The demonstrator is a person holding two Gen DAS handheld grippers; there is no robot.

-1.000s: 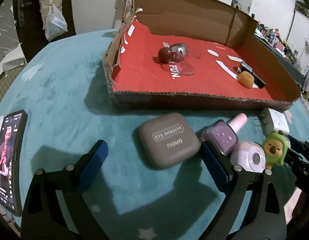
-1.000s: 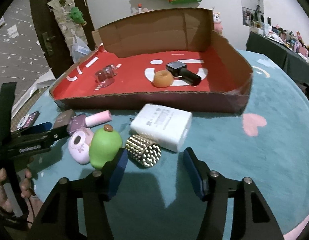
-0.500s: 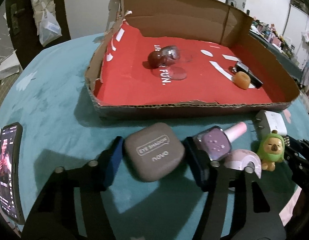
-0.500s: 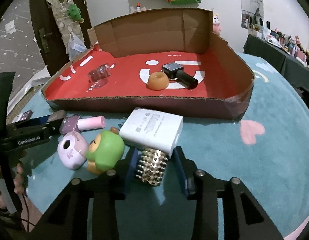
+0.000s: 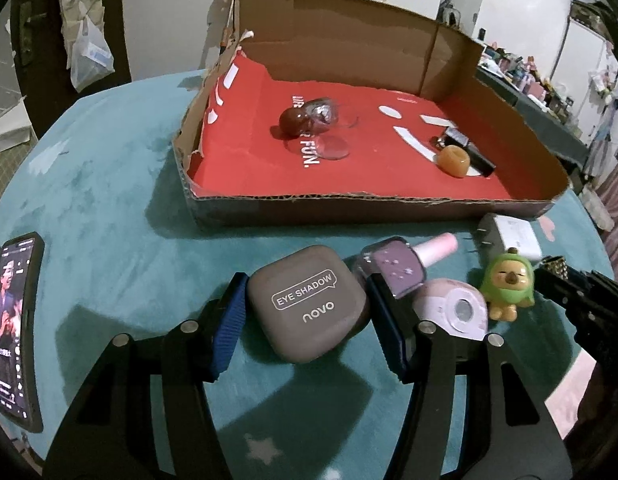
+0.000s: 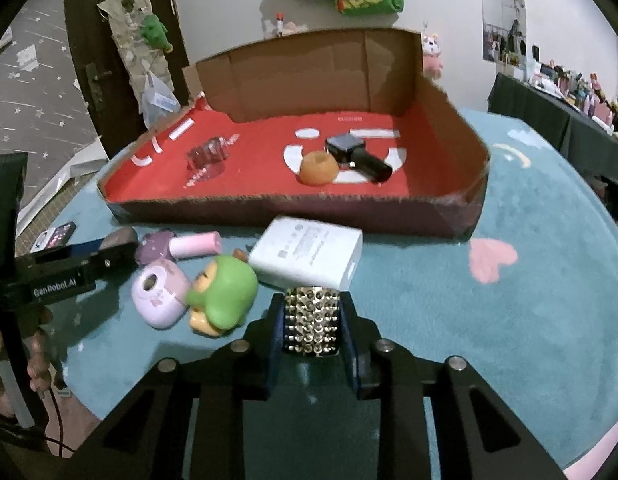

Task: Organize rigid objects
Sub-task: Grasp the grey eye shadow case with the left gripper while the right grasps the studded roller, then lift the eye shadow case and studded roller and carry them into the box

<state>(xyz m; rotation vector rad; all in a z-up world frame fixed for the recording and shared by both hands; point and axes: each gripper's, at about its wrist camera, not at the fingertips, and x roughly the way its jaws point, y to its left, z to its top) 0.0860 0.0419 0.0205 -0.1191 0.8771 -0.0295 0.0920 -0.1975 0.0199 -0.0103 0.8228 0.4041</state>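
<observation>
My left gripper (image 5: 307,320) is shut on the taupe eye shadow case (image 5: 307,308), which rests on the teal cloth. My right gripper (image 6: 312,326) is shut on the gold studded cuff (image 6: 312,326), just in front of the white charger (image 6: 307,256). A purple nail polish bottle (image 5: 401,264), a pink round case (image 5: 453,312) and a green figurine (image 5: 507,284) lie between the grippers. The red-lined cardboard box (image 5: 349,204) holds a clear jar (image 5: 309,114), an orange ring (image 5: 453,160) and a black device (image 6: 355,154).
A phone (image 5: 13,328) with a lit screen lies at the left edge of the teal table (image 5: 109,200). The box's front wall (image 6: 289,212) stands low between the loose items and the box floor. A pink heart (image 6: 491,258) marks the cloth at right.
Both grippers moved forward and closed: the left onto the eye shadow case, the right onto the studded cuff. The green figurine has tipped over beside the right gripper.
</observation>
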